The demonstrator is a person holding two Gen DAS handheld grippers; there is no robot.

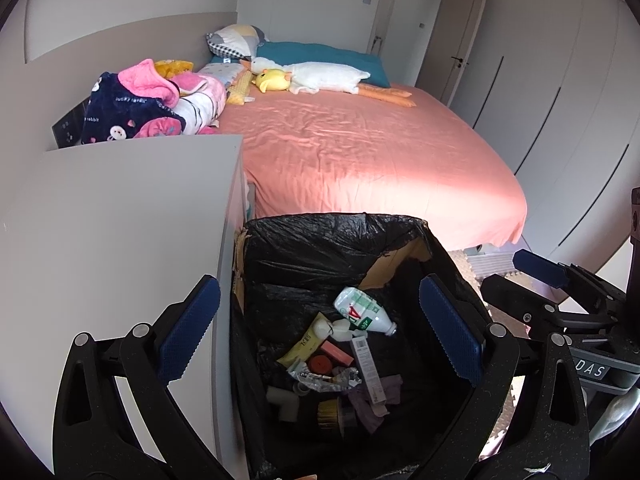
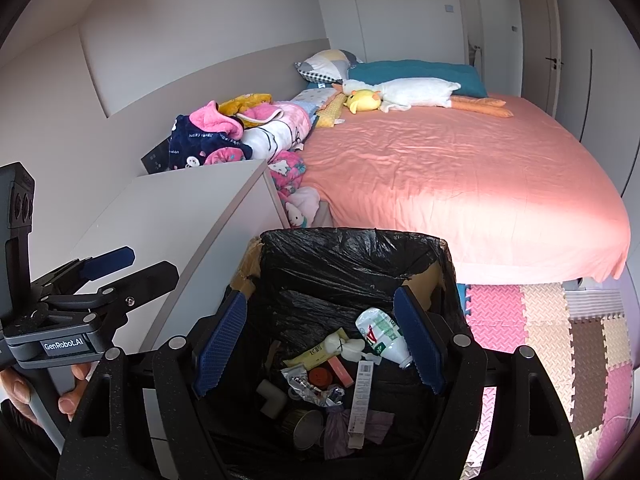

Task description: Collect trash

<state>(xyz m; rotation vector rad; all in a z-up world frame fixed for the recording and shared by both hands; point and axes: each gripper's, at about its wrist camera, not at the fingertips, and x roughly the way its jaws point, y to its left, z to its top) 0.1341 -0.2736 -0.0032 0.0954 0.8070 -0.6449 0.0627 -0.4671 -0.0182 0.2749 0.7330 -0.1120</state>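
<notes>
Both claws, left (image 1: 320, 328) & right (image 2: 320, 340), wide, empty, over the bag-lined bin (image 2: 352, 248) by the bed (image 2: 460, 168). Trash, incl. white bottle (image 2: 382, 338), inside. Next, probably: grip bag rim, not cardboard.

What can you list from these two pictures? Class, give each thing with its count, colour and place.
bin: one, cardboard with a black liner, at the foot of the bed
plastic bottle: one, white with a green label, lying in the bin
tube: one, yellow, in the bin
pipe elbow: one, grey, in the bin
bed: one, pink sheet, behind the bin
goose toy: one, white, at the pillows
duck toy: one, yellow, beside the goose toy
cabinet: one, grey, left of the bin
floor mats: several, pink, cream, brown, right of the bin
left gripper: black, blue pads, open above the bin
right gripper: same, open above the bin
hand: one, holding the left gripper's handle
</notes>
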